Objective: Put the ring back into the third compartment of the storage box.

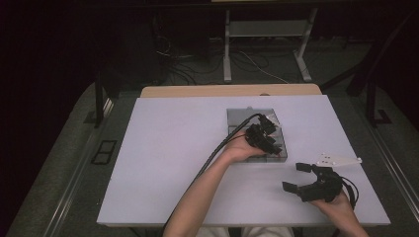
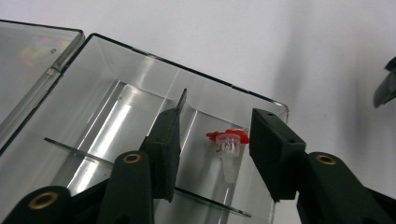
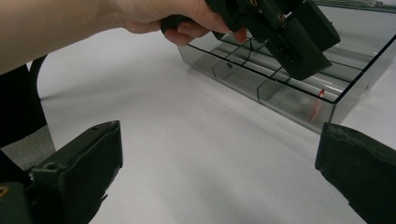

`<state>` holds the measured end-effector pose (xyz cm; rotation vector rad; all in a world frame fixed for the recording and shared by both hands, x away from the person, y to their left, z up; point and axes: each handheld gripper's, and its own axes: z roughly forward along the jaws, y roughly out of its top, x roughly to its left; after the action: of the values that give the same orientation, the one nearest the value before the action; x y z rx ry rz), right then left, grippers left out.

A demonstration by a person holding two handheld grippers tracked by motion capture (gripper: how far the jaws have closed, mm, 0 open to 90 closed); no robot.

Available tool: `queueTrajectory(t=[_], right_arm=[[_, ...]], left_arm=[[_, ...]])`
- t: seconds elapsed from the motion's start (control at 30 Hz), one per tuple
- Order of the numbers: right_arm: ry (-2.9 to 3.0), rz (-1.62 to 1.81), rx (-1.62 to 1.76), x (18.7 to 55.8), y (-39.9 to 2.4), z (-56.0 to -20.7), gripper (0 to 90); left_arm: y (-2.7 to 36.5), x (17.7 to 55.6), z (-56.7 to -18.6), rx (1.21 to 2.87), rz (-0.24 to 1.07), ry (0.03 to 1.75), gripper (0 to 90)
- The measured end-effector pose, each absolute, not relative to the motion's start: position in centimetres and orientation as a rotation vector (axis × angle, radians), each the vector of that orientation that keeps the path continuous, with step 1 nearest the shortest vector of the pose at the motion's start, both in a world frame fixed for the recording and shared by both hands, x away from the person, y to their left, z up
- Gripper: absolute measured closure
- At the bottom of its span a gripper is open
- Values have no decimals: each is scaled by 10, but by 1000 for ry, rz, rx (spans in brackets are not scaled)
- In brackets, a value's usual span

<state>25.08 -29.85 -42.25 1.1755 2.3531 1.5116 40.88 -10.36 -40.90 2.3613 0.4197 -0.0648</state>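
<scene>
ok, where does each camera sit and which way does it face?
High view: above the person's side, looking forward and down on the table; both forearms enter from below.
Left gripper view: on the left gripper, looking into the clear box at a red-capped tube.
Right gripper view: on the right gripper, low, facing the box.
Shared: box, left gripper.

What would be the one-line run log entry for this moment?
left gripper: open above red-capped tube | tube: lying in clear box corner compartment | right gripper: open, empty, over table
</scene>
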Motion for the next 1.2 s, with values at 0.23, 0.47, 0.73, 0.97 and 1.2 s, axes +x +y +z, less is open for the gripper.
queueTrajectory(t=[0.23,0.47,0.73,0.97,1.2], right_arm=[[2347,1515,1187,251,-300,-422,7],[2346,1508,1178,251,-299,-423,7],[2348,1507,1178,251,-299,-423,7],[2349,1506,1180,251,-299,-423,7],[2351,1499,1179,251,-299,-423,7]], left_arm=[[-96,405,-404,2341,-44,438,388],[-84,399,-394,2306,-50,447,241],[-62,393,-379,2269,-19,458,120],[-41,389,-374,2238,-15,497,38],[-17,384,-370,2203,8,535,0]])
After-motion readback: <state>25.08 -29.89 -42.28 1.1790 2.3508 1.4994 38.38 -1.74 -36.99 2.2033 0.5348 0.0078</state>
